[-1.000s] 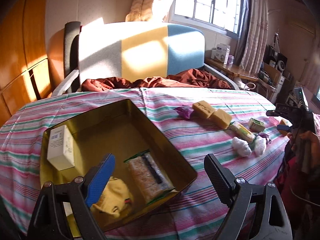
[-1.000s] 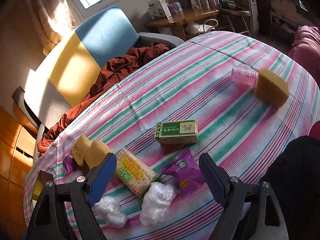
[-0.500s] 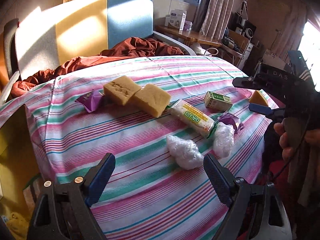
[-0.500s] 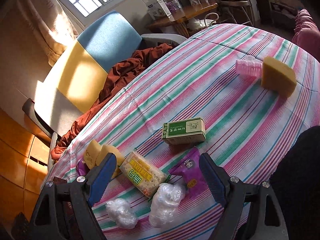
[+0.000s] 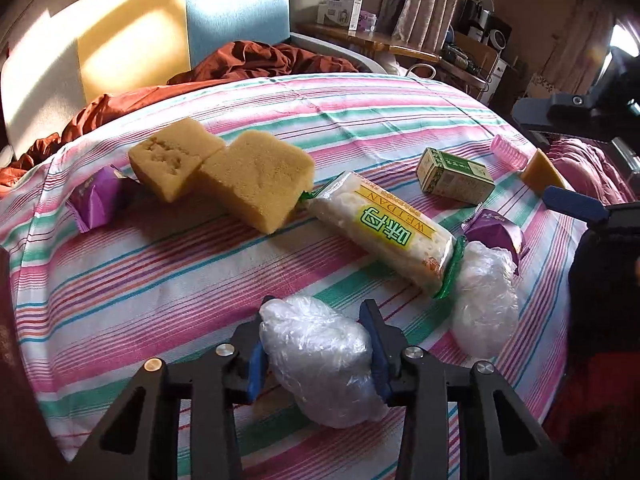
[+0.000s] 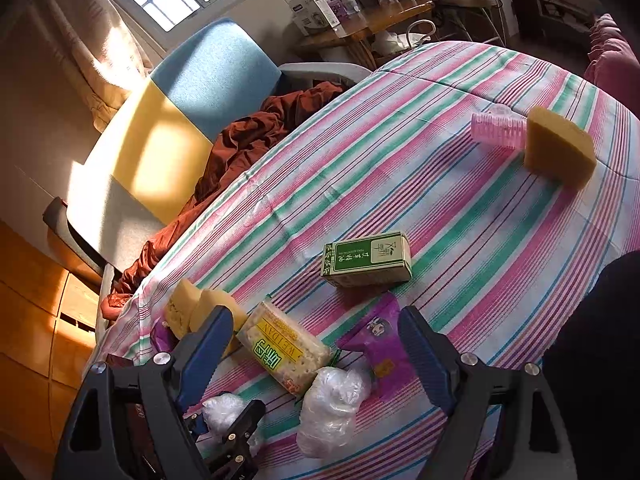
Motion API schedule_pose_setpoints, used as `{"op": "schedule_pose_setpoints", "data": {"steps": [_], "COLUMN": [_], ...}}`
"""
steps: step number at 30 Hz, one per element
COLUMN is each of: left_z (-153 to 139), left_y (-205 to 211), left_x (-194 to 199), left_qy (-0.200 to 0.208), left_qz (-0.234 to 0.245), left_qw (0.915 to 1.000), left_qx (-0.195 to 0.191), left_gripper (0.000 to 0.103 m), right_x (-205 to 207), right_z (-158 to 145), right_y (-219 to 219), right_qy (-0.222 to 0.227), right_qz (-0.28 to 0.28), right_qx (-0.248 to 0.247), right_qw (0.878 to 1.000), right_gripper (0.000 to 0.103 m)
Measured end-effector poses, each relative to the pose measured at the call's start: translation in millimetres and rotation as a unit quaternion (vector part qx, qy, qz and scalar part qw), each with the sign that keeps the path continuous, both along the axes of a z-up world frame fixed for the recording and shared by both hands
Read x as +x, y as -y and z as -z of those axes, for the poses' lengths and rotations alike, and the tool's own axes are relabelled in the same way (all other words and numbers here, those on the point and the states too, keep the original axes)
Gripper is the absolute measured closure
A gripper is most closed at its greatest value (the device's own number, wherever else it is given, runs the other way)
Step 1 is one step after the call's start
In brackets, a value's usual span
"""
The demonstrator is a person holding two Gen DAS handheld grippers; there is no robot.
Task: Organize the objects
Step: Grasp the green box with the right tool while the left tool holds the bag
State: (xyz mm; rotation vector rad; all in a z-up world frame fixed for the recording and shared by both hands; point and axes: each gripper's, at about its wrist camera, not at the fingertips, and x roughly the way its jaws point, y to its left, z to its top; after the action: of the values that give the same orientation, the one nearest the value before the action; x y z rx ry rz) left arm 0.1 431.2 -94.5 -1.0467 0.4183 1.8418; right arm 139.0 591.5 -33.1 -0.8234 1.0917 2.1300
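L hand-held gripper (image 5: 316,344) moved, clamps plastic bundle (image 5: 320,360); R view half-hides it.

Cracker pack (image 5: 384,236): you can read "WEIDAN" on its yellow band, beside large green characters.
Green box (image 6: 366,260): its print is too small for you to read.

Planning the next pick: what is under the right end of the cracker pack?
The cracker pack overlaps a plastic-wrapped bundle at its green end; a purple packet lies beside them. Anything beneath the bundle is hidden.
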Motion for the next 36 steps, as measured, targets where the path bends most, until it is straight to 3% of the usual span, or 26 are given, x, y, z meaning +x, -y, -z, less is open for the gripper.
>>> {"op": "schedule_pose_setpoints", "data": {"steps": [6, 10, 18, 21, 24, 33, 34, 35, 36], "left_z": [1, 6, 9, 10, 10, 11, 11, 11, 11], "left_y": [40, 64, 68, 70, 70, 72, 72, 72, 72], "left_x": [10, 27, 28, 26, 25, 23, 23, 23, 23], "left_qy": [-0.022, -0.063, -0.062, -0.056, -0.054, -0.042, -0.042, -0.042, -0.041], "left_qz": [-0.002, 0.0, 0.003, 0.003, 0.003, 0.004, 0.004, 0.004, 0.004], "left_qw": [0.9996, 0.9974, 0.9971, 0.9972, 0.9973, 0.9973, 0.9973, 0.9973, 0.9973], "left_qx": [0.019, 0.033, 0.045, 0.048, 0.05, 0.06, 0.06, 0.06, 0.06], "left_gripper": [0.065, 0.064, 0.064, 0.064, 0.064, 0.062, 0.062, 0.062, 0.062], "right_x": [0, -3, -23, -35, -49, -86, -87, -87, -87], "right_z": [2, 4, 14, 9, 9, 55, 57, 59, 64], "right_y": [-1, -2, -7, -17, -38, -66, -68, -70, -71], "right_qy": [0.011, 0.029, 0.092, 0.119, 0.133, 0.228, 0.23, 0.228, 0.234], "right_qz": [0.007, 0.008, -0.019, -0.005, 0.016, 0.021, 0.024, 0.021, 0.017], "right_qx": [0.001, 0.002, -0.005, 0.032, 0.039, 0.031, 0.031, 0.025, 0.015], "right_qw": [1.0, 1.0, 0.996, 0.992, 0.99, 0.973, 0.972, 0.973, 0.972], "right_gripper": [0.017, 0.017, 0.017, 0.017, 0.005, 0.004, 0.004, 0.011, 0.029]}}
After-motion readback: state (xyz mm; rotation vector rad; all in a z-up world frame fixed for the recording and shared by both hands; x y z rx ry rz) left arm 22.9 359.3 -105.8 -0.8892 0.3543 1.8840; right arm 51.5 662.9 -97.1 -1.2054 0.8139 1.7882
